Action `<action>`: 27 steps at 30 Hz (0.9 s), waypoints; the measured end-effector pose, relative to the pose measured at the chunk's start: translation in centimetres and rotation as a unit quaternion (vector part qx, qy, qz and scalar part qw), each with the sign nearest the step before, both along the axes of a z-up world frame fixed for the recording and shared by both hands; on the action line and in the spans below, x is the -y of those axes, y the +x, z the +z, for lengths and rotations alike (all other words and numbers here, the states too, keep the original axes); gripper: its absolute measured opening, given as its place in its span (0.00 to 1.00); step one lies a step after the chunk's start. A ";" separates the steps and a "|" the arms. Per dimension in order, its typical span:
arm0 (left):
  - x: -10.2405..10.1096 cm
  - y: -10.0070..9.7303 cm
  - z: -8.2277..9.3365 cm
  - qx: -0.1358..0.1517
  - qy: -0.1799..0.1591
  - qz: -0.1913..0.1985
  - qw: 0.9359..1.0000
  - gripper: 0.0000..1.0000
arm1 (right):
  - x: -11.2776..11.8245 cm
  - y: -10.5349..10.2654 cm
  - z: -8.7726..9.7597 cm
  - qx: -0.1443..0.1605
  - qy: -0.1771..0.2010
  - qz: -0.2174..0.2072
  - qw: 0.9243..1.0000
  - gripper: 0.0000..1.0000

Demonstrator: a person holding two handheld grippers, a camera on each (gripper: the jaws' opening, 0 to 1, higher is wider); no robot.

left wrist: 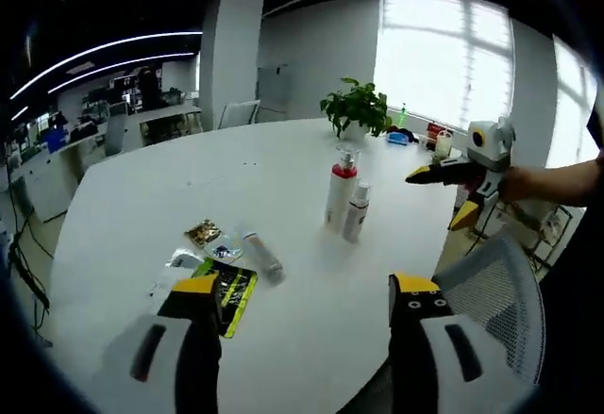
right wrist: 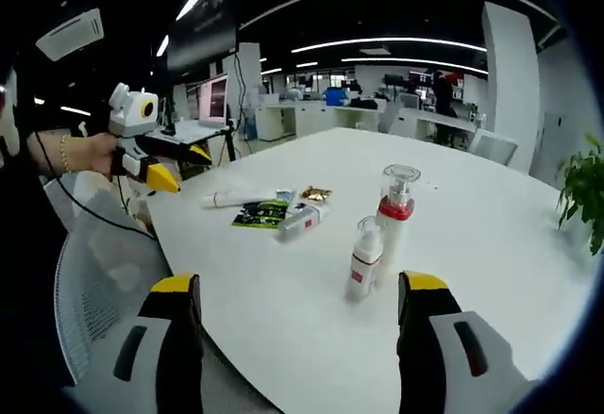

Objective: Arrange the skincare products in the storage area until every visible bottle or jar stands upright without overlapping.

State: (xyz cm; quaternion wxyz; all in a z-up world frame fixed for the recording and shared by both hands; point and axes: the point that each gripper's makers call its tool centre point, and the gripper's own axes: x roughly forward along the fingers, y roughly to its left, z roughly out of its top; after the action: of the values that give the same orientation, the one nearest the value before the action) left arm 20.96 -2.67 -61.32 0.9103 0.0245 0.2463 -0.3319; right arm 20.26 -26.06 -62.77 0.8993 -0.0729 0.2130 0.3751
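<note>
So the landmark here was the tall pump bottle (left wrist: pixel 341 186) with the red collar and clear cap, standing upright near the middle of the white table (left wrist: pixel 189 178).

Going left to right in the left gripper view: off to the left of that bottle, nearer the camera, sat a little pile of flat stuff. There was a green and black sachet (left wrist: pixel 229 291), a small gold packet (left wrist: pixel 202 233) and something clear and crinkly that I couldn't make out. A slim tube or bottle (left wrist: pixel 262 255) lay on its side at the right edge of the pile, well apart from the pump bottle. That one looked like the job still left.

Just beside the pump bottle on its right stood a shorter white bottle (left wrist: pixel 356 211), also upright. Whether the two touched, I couldn't tell.

My guess on handling: the lying tube looked light, smooth plastic, so probably slippery and keen to roll. I'd pinch it across the middle of the body and tip it up onto whichever end is flat. The pump bottle looked top-heavy, so I'd stay clear of it.

The left gripper (left wrist: pixel 307 303) hung over the near edge, jaws spread wide with nothing between them. Further right of the bottles, the right gripper (left wrist: pixel 444 176) hovered in a hand above the table edge; in its own view its jaws were wide apart too, nothing held.
</note>
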 end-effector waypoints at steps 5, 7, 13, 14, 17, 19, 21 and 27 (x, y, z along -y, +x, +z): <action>-2.1 -1.0 -0.2 -0.004 0.000 0.027 1.000 0.69 | -0.3 -0.3 0.1 -0.003 0.012 -0.007 1.000 0.90; -2.9 -1.4 -0.2 -0.007 0.000 0.036 0.999 0.74 | -0.6 -0.6 0.2 -0.008 0.023 -0.011 1.000 0.92; -4.3 -2.6 0.2 -0.007 -0.008 0.062 0.998 0.83 | -1.5 -0.8 0.1 -0.013 0.031 -0.012 0.999 1.00; -4.6 -2.8 0.2 -0.006 -0.008 0.066 0.998 0.85 | -1.6 -1.0 -0.1 -0.015 0.031 -0.012 0.999 1.00; -5.1 -3.3 0.2 -0.007 -0.007 0.075 0.997 0.92 | -2.0 -1.2 -0.4 -0.024 0.036 -0.011 0.999 1.00; -5.4 -3.5 0.2 -0.008 -0.010 0.082 0.997 0.94 | -2.3 -1.3 -0.7 -0.027 0.038 -0.012 0.999 1.00; -5.7 -3.7 0.0 -0.010 -0.011 0.088 0.996 0.96 | -2.7 -1.5 -0.9 -0.028 0.038 -0.010 0.999 1.00; -6.3 -3.8 -0.4 -0.017 -0.007 0.094 0.995 0.97 | -3.4 -1.8 -1.3 -0.034 0.044 -0.005 0.998 1.00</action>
State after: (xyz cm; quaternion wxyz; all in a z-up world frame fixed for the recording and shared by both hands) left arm 17.18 3.62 -61.70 0.9334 -0.0107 0.2601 -0.2471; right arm 18.48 -22.64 -64.12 0.8957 -0.0198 0.2272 0.3817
